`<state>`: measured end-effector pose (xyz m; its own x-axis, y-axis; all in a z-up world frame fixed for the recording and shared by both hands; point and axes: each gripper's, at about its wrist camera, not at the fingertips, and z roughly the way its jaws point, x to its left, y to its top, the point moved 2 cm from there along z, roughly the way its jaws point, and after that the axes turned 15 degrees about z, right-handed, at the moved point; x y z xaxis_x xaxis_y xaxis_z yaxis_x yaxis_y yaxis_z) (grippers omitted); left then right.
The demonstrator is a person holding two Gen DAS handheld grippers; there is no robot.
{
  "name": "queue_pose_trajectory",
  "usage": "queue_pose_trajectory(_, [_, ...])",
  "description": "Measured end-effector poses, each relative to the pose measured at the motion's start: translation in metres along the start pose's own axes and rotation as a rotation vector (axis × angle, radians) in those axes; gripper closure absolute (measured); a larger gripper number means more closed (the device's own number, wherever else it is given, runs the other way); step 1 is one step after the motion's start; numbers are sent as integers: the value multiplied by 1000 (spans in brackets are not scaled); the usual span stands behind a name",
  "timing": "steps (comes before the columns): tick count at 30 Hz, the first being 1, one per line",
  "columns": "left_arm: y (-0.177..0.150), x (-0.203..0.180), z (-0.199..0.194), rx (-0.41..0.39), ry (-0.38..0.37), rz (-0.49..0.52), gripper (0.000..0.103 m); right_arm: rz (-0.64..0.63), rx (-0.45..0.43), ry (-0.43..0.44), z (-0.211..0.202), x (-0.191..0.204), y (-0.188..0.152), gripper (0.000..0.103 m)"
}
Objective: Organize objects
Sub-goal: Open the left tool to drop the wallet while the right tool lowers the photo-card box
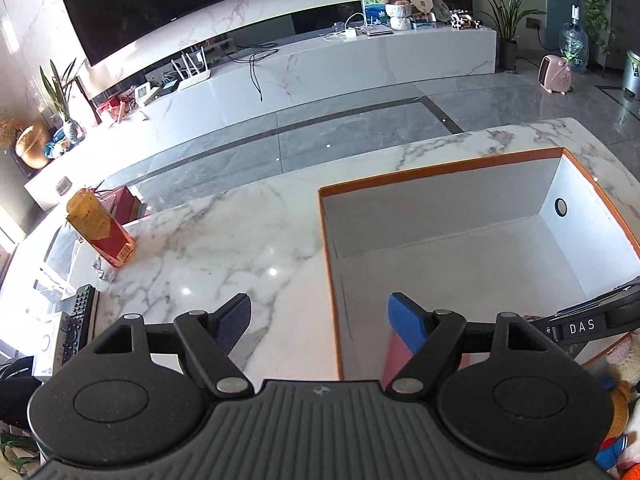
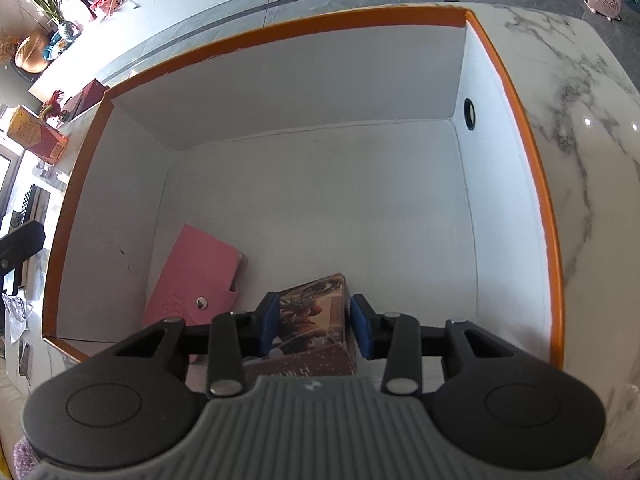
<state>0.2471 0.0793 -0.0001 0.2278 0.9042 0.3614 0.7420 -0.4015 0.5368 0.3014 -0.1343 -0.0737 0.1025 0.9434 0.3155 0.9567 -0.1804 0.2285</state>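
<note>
A large orange-rimmed box with white inside walls (image 2: 516, 92) stands on the marble table; it also shows in the left wrist view (image 1: 440, 170). Inside, a pink wallet (image 2: 196, 276) lies at the near left. My right gripper (image 2: 314, 326) is low inside the box around a brown printed box (image 2: 316, 316); the left pad touches it, and a small gap shows at the right pad. My left gripper (image 1: 320, 320) is open and empty above the box's left rim. A yellow and red carton (image 1: 100, 230) stands at the table's left.
A black remote (image 1: 76, 320) lies at the table's left edge. Stuffed toys (image 1: 620, 400) sit at the near right. The right gripper's arm (image 1: 592, 316) reaches into the box from the right. Beyond the table are a grey floor and a white TV bench.
</note>
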Motion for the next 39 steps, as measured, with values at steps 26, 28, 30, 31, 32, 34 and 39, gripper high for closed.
queue_pose_trajectory(26, [-39, 4, 24, 201, -168, -118, 75, -72, -76, -21, -17, 1, -25, 50])
queue_pose_trajectory(28, [-41, 2, 24, 209, -178, -117, 79, -97, -90, -17, -21, 5, -26, 51])
queue_pose_trajectory(30, [-41, 0, 24, 215, -186, -114, 82, -112, -105, -24, -24, 8, -27, 51])
queue_pose_trajectory(31, [-41, -1, 24, 219, -189, -113, 84, -119, -109, -24, -25, 9, -27, 51])
queue_pose_trajectory(32, [-41, -2, 24, 222, -193, -112, 85, -124, -113, -23, -27, 9, -27, 51])
queue_pose_trajectory(34, [-41, -2, 24, 228, -207, -119, 87, -126, -114, -19, -28, 9, -27, 51])
queue_pose_trajectory(39, [-40, 6, 27, 252, -276, -182, 90, -120, -122, -4, -32, 2, -30, 51])
